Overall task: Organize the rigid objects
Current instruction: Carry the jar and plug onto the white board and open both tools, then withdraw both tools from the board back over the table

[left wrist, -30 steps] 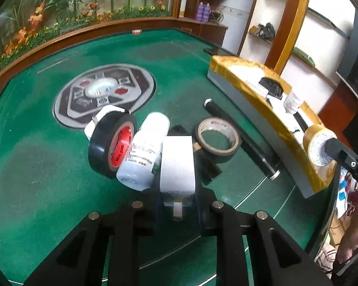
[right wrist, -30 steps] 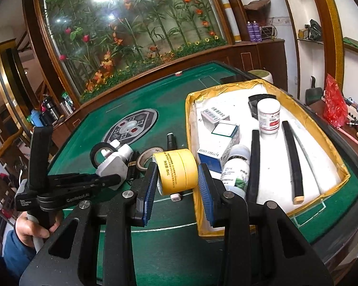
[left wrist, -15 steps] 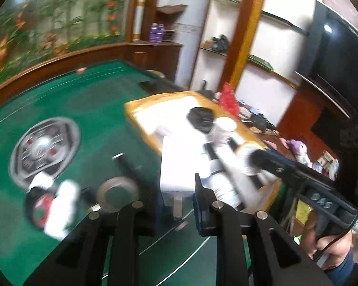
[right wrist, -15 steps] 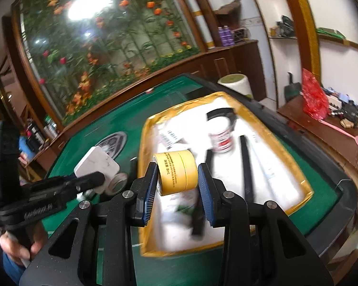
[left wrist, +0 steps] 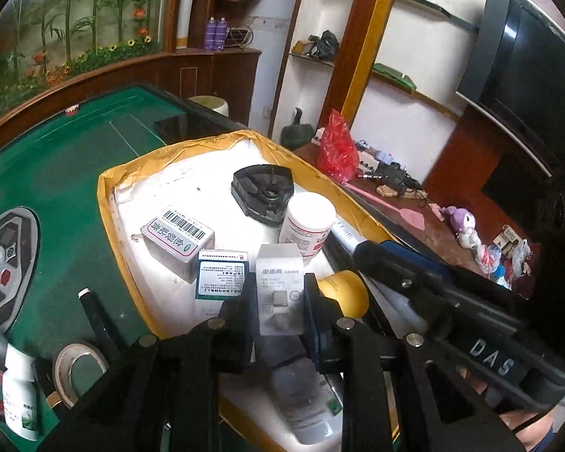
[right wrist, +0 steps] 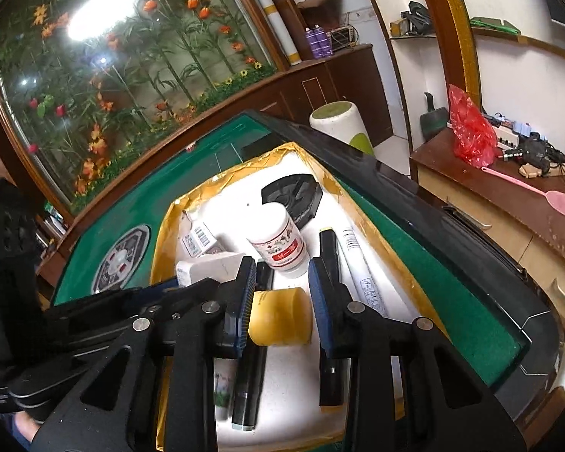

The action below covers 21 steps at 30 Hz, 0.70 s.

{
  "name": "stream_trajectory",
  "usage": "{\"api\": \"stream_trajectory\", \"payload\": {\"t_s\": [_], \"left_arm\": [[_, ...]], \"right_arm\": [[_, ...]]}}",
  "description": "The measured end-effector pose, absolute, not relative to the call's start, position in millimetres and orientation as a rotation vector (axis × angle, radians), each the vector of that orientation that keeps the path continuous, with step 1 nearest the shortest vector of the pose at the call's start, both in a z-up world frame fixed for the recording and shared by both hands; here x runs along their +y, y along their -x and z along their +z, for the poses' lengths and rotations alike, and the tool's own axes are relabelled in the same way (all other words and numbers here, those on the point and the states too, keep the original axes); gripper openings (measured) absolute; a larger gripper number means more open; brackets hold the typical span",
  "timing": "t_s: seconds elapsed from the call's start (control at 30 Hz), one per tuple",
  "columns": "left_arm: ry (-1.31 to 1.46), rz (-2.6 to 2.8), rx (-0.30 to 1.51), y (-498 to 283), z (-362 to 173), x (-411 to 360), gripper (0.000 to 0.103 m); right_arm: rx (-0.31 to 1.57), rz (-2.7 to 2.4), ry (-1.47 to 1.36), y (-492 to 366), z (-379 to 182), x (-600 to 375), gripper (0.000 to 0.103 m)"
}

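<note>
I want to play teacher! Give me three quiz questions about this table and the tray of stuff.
1. True or false: the white bottle with the red label stands upright inside the gold-edged tray.
2. What does the left gripper hold? A) a white adapter B) a black pen C) a barcode box
3. Where does the brown tape ring lie?
Key: 1 true. 2 A. 3 On the green table, outside the tray.
</note>
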<state>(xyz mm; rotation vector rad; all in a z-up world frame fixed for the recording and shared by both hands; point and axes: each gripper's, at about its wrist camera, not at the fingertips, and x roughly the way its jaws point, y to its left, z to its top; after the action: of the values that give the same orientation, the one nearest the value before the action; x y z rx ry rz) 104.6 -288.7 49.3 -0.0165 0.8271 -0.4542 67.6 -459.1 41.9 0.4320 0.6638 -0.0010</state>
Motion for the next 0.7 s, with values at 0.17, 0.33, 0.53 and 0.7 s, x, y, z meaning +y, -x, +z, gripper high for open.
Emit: {"api": "stream_trajectory", "payload": {"t_s": [0.17, 0.33, 0.53, 0.7], "left_arm": [[0.068, -0.450, 0.857, -101.8, 48.2, -278.6, 0.035], [0.073, -0.439, 0.811, -85.1, 58.5, -265.3, 0.044], [0.100, -0.417, 0.771, -66.9, 69.4, -235.4, 0.052], [0.092, -0.369, 0.763, -53.1, 74.1, -207.6, 0.053]], "right_arm": [[0.643, -0.041, -0.419, -55.9, 45.4, -455.5, 0.031], [0.650, -0.047, -0.345, -43.2, 52.9, -435.8, 0.031], [0.594, -0.021, -0.241, -23.7, 79.8, -405.8, 0.031], [0.618, 0.090, -0.251, -19.6, 85.1, -382.3, 0.031]]}}
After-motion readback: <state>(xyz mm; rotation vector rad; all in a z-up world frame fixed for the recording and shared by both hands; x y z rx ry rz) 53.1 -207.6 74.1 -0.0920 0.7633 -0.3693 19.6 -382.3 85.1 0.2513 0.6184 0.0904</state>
